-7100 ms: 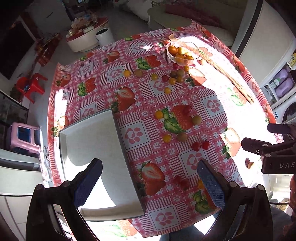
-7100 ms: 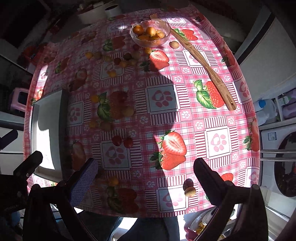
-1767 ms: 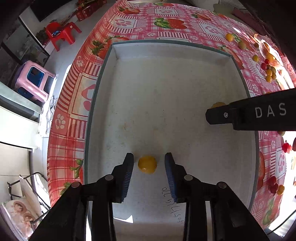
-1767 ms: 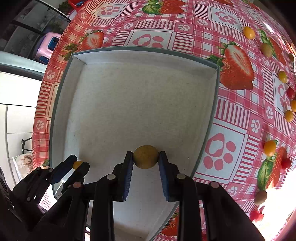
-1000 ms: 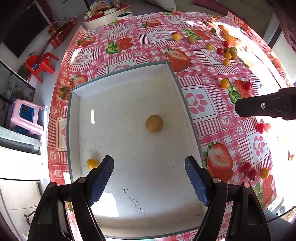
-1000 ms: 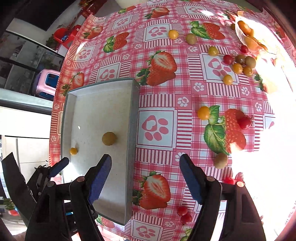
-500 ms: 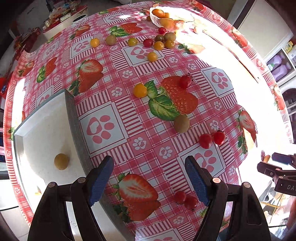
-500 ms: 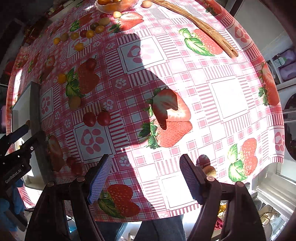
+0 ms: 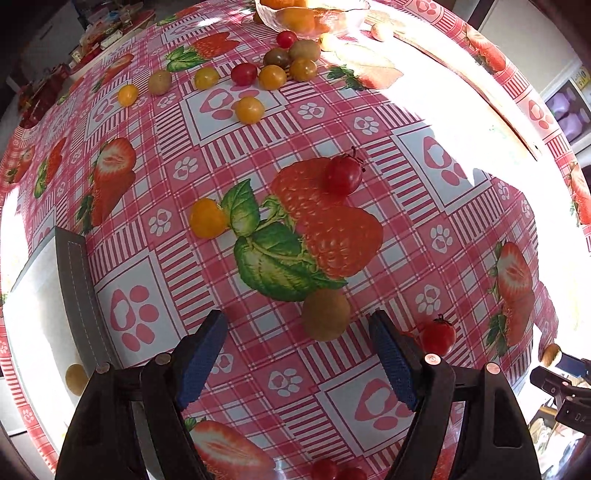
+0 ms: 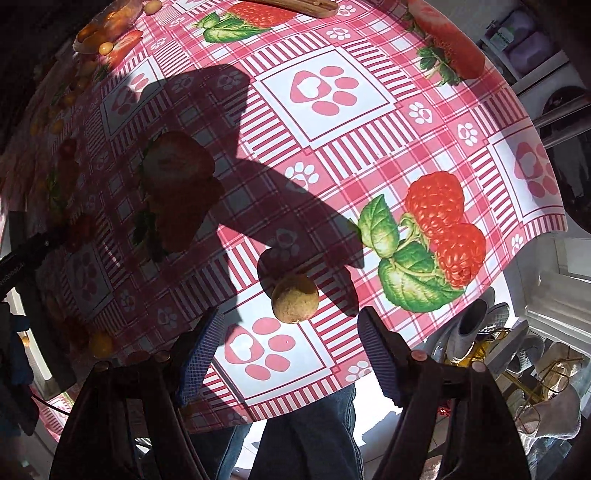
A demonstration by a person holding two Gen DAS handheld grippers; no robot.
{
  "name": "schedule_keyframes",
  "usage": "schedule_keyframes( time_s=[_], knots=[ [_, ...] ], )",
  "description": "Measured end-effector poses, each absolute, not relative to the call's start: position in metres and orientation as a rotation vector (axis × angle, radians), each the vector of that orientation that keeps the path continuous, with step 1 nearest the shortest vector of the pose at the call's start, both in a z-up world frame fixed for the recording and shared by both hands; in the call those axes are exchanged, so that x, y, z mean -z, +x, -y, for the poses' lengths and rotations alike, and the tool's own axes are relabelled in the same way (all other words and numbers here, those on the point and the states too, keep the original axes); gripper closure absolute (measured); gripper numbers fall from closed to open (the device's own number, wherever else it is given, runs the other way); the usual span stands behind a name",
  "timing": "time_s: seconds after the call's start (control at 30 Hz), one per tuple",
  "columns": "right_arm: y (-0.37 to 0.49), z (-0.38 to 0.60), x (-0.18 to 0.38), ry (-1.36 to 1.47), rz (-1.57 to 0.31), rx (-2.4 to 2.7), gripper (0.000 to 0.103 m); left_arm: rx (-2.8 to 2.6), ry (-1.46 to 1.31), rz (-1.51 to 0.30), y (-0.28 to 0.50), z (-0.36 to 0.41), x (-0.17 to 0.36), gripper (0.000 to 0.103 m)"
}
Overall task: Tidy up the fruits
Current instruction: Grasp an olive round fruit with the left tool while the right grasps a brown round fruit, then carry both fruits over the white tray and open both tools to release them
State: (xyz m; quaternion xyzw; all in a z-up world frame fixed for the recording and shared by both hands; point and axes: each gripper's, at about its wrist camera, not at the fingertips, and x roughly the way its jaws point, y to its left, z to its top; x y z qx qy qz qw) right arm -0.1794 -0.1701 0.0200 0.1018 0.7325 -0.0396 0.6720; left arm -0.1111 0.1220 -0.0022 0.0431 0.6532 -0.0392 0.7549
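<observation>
Now left hand-held gripper (image 9: 299, 354) wide, brown fruit (image 9: 326, 314) between its tips, right hand-held gripper (image 10: 290, 354) wide

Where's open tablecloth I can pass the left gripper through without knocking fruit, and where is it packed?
Open cloth lies between the tray wall and the yellow tomato, and on the sunlit side right of the red tomato. It is packed at the far edge, around the fruit cluster below the glass bowl. The left gripper sits open just behind a brown fruit.
</observation>
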Motion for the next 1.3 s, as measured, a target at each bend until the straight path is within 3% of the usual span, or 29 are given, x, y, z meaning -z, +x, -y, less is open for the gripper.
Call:
schedule_keyframes(
  time_s=[0.17,0.23,0.27,0.33,0.4,0.83,1.3],
  knots=[
    [-0.177,0.171,-0.022,0.183,-1.644,0.089,0.038,0.088,0.105,-1.414,-0.104,-0.110,0.002,0.023],
    [-0.175,0.170,-0.023,0.163,-1.642,0.092,0.052,0.092,0.102,-1.409,-0.100,-0.106,0.000,0.027],
    [-0.175,0.170,-0.024,0.152,-1.642,0.097,0.056,0.097,0.105,-1.402,-0.099,-0.104,-0.001,0.033],
    [-0.176,0.172,-0.025,0.145,-1.640,0.102,0.074,0.119,0.119,-1.389,-0.097,-0.096,-0.005,0.050],
    [-0.175,0.175,-0.025,0.151,-1.642,0.097,0.075,0.150,0.140,-1.381,-0.100,-0.087,-0.008,0.078],
    [-0.161,0.145,-0.046,0.241,-1.597,-0.001,0.075,0.171,0.005,-1.388,-0.118,-0.107,-0.035,0.078],
    [-0.132,0.071,-0.074,0.153,-1.550,-0.161,0.075,0.074,-0.105,-1.337,-0.156,-0.188,-0.062,0.078]
  ],
)
